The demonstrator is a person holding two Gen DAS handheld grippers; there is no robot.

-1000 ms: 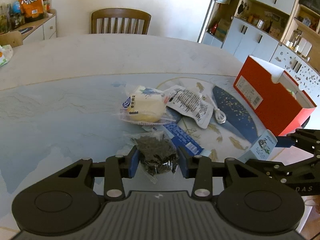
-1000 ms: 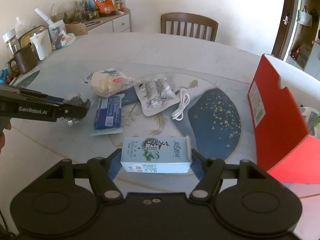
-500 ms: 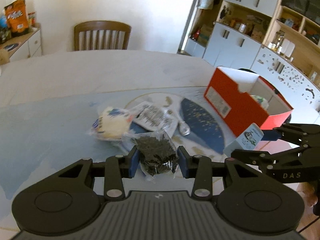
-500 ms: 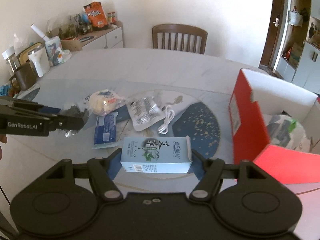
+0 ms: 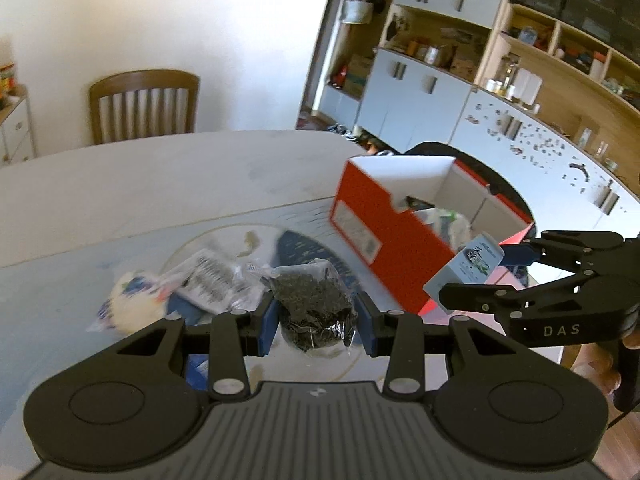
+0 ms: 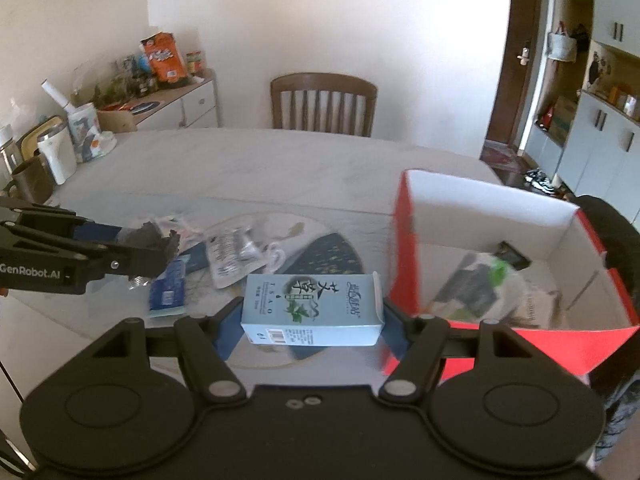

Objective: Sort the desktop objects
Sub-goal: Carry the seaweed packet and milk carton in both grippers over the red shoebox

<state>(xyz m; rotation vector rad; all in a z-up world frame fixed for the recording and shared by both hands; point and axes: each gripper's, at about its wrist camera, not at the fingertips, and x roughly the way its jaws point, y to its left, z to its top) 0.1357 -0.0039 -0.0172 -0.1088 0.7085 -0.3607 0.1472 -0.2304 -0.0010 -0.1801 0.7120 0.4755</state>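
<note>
My left gripper (image 5: 317,322) is shut on a clear packet of dark dried leaves (image 5: 314,308), held above the table. My right gripper (image 6: 312,316) is shut on a pale blue tea carton (image 6: 312,309), lifted in front of the open red box (image 6: 492,240). In the left wrist view the carton (image 5: 466,270) and the right gripper (image 5: 476,276) hang just right of the red box (image 5: 380,232). In the right wrist view the left gripper (image 6: 160,248) with its packet (image 6: 154,240) is at the left. The box holds several wrapped items.
On the table lie a white bun in wrap (image 5: 132,308), a printed pouch (image 6: 232,256), a blue packet (image 6: 168,288) and a white cable (image 6: 276,256). A wooden chair (image 6: 324,104) stands beyond the table. A sideboard with jars and a kettle (image 6: 56,152) is at the left.
Both grippers have risen from the table and swung right toward the red box, each still holding its item. The box's inside now shows in both views.
</note>
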